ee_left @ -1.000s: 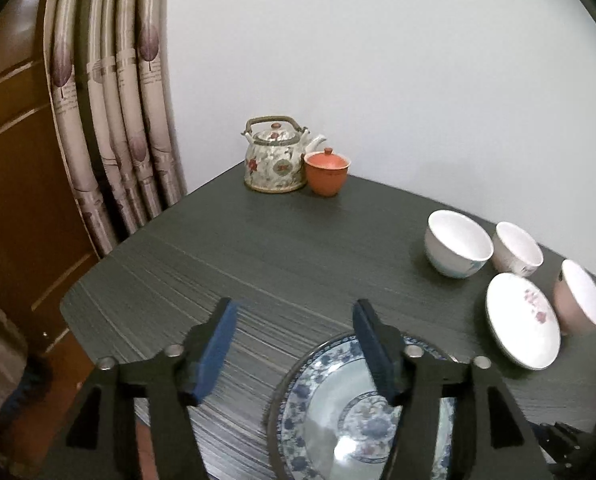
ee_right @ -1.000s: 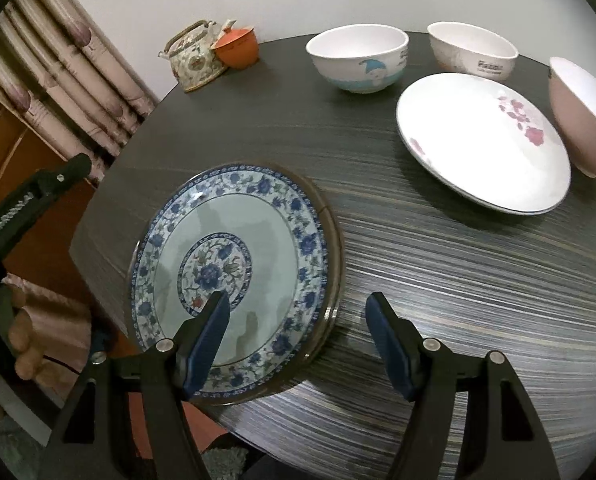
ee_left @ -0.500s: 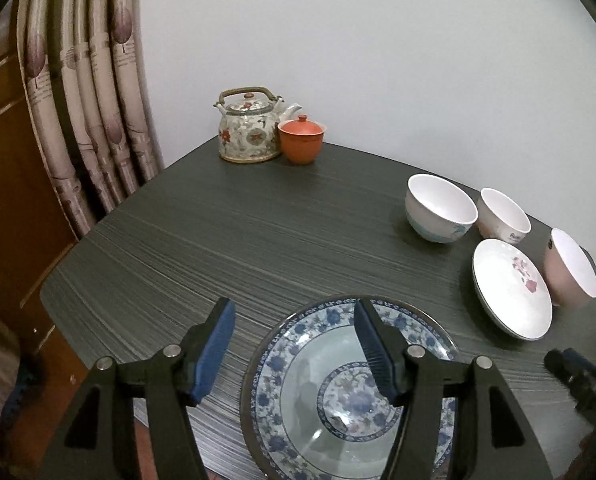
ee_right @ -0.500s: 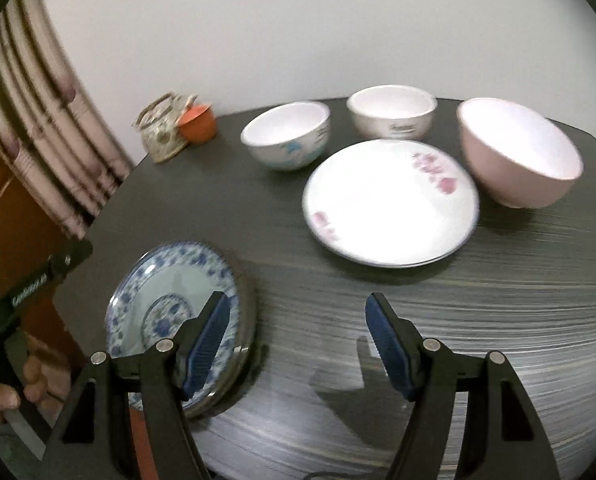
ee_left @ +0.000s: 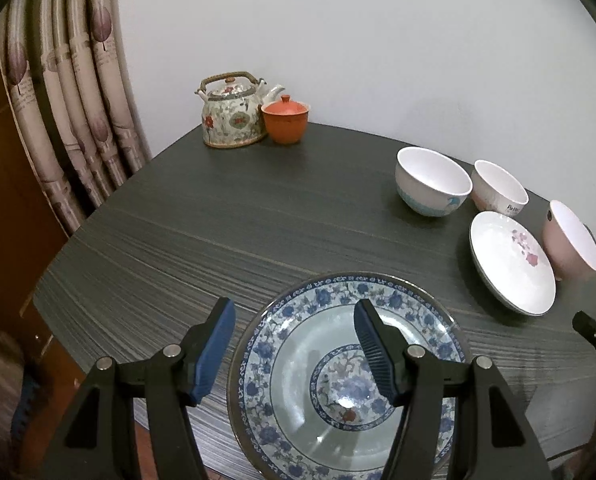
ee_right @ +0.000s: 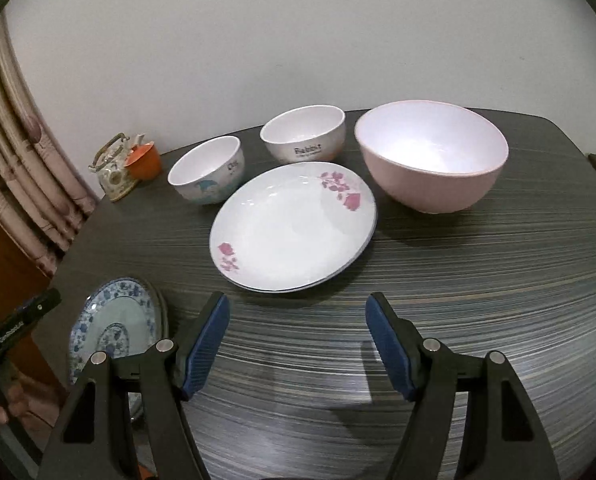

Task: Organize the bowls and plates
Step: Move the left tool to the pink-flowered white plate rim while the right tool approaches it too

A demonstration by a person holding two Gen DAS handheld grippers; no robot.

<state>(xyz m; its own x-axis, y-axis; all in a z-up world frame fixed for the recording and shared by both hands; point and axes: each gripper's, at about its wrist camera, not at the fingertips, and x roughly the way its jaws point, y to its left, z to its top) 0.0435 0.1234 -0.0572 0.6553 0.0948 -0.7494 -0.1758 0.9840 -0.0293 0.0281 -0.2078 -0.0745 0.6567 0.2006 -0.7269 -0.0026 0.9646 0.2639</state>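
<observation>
A blue-and-white floral plate (ee_left: 298, 364) lies at the near edge of the dark table; it also shows in the right wrist view (ee_right: 118, 328). My left gripper (ee_left: 294, 344) is open and empty, hovering over the plate's left half. A white plate with pink flowers (ee_right: 294, 228) (ee_left: 511, 264) lies mid-table. Behind it stand a white bowl with a blue print (ee_right: 208, 172) (ee_left: 431, 182), a white "Rabbit" bowl (ee_right: 303, 134) (ee_left: 497, 186) and a large pink bowl (ee_right: 431, 160) (ee_left: 569, 240). My right gripper (ee_right: 298, 344) is open and empty, just in front of the white plate.
A floral teapot (ee_left: 234, 112) (ee_right: 114, 168) and an orange lidded cup (ee_left: 286, 120) (ee_right: 144, 162) stand at the table's far left corner by the wall. Curtains (ee_left: 78, 120) and a wooden door hang left of the dark table (ee_left: 238, 220).
My left gripper pulled back and shifted so the blue plate sits under it. My right gripper swung right from the blue plate to face the white plate and bowls.
</observation>
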